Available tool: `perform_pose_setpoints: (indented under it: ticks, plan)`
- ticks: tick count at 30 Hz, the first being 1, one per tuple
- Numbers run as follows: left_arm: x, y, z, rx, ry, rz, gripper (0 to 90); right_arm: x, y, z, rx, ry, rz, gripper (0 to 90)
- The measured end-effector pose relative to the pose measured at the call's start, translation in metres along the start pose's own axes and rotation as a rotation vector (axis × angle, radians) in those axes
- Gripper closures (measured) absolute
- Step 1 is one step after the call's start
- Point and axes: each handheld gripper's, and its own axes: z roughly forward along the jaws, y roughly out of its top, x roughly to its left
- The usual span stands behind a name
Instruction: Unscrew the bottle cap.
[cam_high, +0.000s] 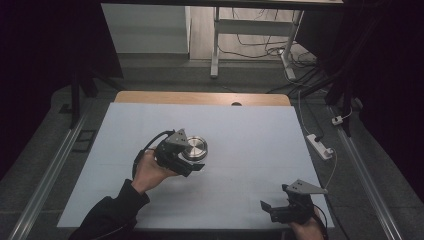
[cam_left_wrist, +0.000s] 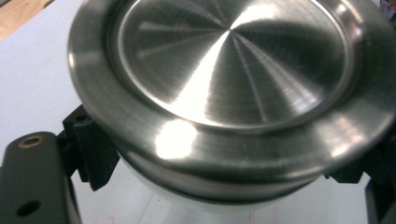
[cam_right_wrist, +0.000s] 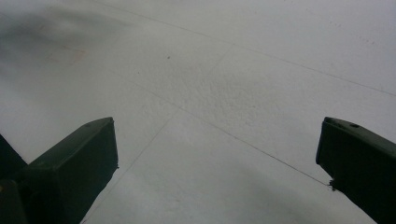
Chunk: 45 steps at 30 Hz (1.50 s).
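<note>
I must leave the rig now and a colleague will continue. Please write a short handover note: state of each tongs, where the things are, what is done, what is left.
Left tongs: shut on the round steel lid, gripped at its rim, over the middle of the white table cover. Whether the lid rests on the cover or is lifted slightly, I cannot tell.
Right tongs: open and holding nothing, above bare cover at the near right corner.
Done: the lid is grasped.
Left: probably to carry the lid to its place and release it; no matching pot or container is visible on the table.
</note>
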Motion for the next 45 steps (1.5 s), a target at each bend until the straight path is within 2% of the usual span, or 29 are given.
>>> perform_pose_setpoints:
  ticks: [10, 18, 24, 29, 39, 45]
  plan:
    - [0.001, -0.003, 0.0, -0.001, 0.0, 0.001, 15.1, 0.007, 0.008, -0.002, -0.031, 0.039, -0.018, 0.0]
    - [0.001, -0.004, -0.002, -0.007, -0.003, 0.003, 15.1, 0.017, 0.02, 0.0, -0.057, 0.079, -0.063, 0.0]
    - [0.001, -0.004, -0.004, -0.011, -0.004, 0.007, 15.1, 0.027, 0.036, 0.006, -0.072, 0.141, -0.097, 0.0]
    - [0.001, -0.005, -0.003, -0.01, -0.004, 0.001, 15.1, 0.033, 0.046, 0.009, -0.078, 0.161, -0.116, 0.0]
    - [0.003, -0.006, -0.004, -0.009, -0.003, -0.004, 15.1, 0.049, 0.073, 0.024, -0.077, 0.24, -0.163, 0.0]
    - [0.003, -0.006, -0.005, -0.012, -0.001, -0.003, 15.1, 0.058, 0.088, 0.031, -0.077, 0.263, -0.194, 0.0]
